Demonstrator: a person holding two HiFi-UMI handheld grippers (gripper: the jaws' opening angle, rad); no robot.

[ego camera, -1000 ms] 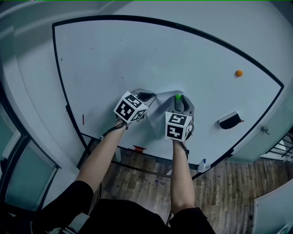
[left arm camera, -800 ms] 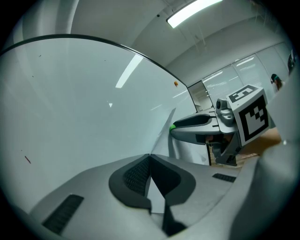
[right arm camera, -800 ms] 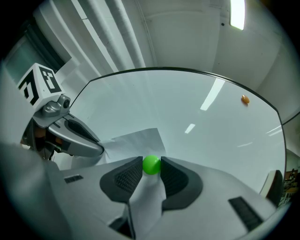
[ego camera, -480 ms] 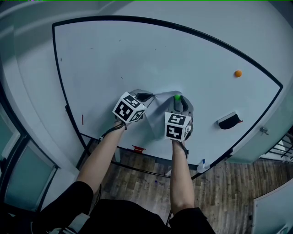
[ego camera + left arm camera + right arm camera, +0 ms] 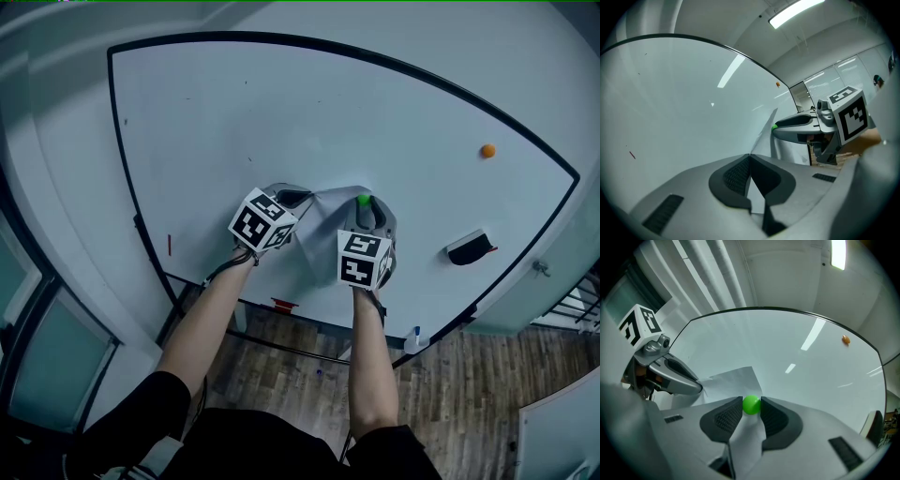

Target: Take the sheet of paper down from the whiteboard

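Nearest, the person's arms point(image 5: 202, 323) reach up to the whiteboard point(image 5: 234, 122), a gripper in each hand. The left gripper point(image 5: 749, 159) has its fingers point(image 5: 734, 178) clenched on the paper point(image 5: 756, 194), which shows as a thin strip pinched between the two pads. The right gripper point(image 5: 751, 401) is clamped on the green magnet point(image 5: 751, 405). One pad touches the ball on either side, and the paper passes under these fingers and spreads left toward the left gripper.

The paper sits low on the whiteboard, near the middle of its bottom edge, stretched between the two grippers. It is creased, and its left part lifts away from the board. The green magnet sits on its right part; whether it is touching the board I cannot tell.

Further right, near the bottom edge, an eraser point(image 5: 469, 247) clings to the board. Beyond it, close to the right edge, is an orange magnet point(image 5: 487, 150). A short red mark point(image 5: 170, 246) shows near the left edge.
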